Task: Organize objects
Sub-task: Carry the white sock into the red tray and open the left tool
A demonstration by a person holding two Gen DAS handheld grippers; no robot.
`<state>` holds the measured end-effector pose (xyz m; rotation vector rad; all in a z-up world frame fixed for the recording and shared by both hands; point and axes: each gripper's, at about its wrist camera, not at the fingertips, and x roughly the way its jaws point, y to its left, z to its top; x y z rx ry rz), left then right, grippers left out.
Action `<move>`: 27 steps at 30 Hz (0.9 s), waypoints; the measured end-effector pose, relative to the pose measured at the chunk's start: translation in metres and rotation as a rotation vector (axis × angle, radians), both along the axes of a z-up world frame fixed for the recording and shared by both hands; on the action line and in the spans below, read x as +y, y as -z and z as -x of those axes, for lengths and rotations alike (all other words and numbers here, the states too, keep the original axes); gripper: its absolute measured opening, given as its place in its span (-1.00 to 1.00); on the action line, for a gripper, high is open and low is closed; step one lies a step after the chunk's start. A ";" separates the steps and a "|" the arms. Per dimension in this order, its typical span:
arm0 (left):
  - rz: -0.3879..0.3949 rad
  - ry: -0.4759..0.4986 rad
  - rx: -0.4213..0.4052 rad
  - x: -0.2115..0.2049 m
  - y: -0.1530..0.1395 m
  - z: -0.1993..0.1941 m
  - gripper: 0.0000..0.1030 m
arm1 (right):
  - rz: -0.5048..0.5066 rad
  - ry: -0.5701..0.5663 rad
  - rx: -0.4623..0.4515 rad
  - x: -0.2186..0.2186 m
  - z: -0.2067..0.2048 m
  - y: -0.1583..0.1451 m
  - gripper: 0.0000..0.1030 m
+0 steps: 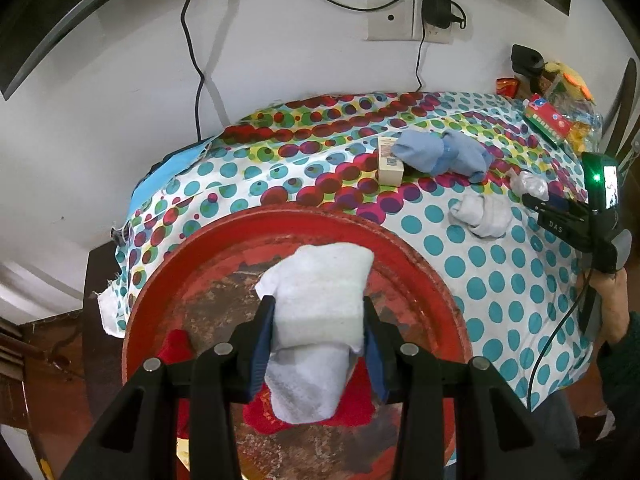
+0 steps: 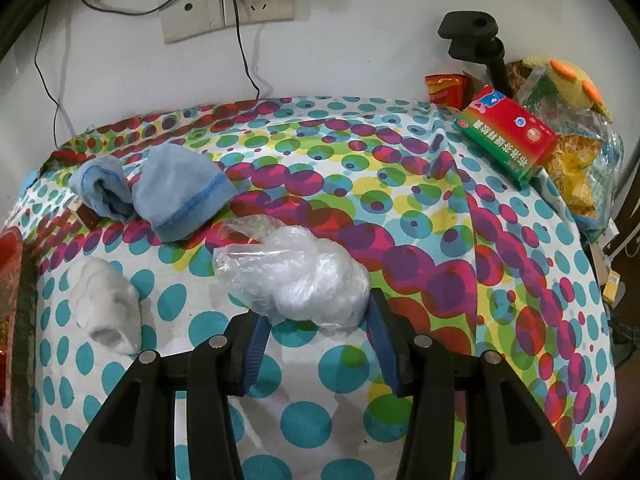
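My left gripper (image 1: 320, 312) is shut on a white sock (image 1: 320, 312) and holds it over the round red tray (image 1: 424, 276), above a red cloth (image 1: 352, 408) lying in the tray. My right gripper (image 2: 316, 320) is open, its fingers either side of the near edge of a crumpled clear plastic bag (image 2: 296, 276) on the dotted tablecloth (image 2: 400, 240). Another white sock (image 2: 108, 300) lies left of the bag, also in the left wrist view (image 1: 480, 216). A pair of light blue socks (image 2: 168, 192) lies further back, also in the left wrist view (image 1: 440, 154).
A small cream box (image 1: 390, 160) stands beside the blue socks. A red-green medicine box (image 2: 508, 136), snack packets (image 2: 444, 88), a yellow plush toy (image 2: 568, 80) and a black stand (image 2: 476, 40) crowd the back right corner. Wall socket with cables (image 2: 240, 4) behind.
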<state>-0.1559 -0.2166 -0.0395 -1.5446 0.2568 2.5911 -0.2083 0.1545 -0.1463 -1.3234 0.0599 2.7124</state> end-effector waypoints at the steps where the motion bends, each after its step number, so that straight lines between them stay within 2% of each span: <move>1: 0.000 -0.003 0.001 -0.001 -0.001 -0.001 -0.20 | 0.000 0.001 0.000 0.000 0.000 0.000 -0.12; 12: 0.000 -0.042 0.001 -0.022 -0.003 -0.006 -0.20 | -0.006 0.001 -0.001 0.000 0.000 0.001 -0.10; 27: -0.001 -0.135 -0.047 -0.069 0.015 -0.003 -0.20 | -0.007 0.000 0.000 0.001 0.000 0.002 -0.08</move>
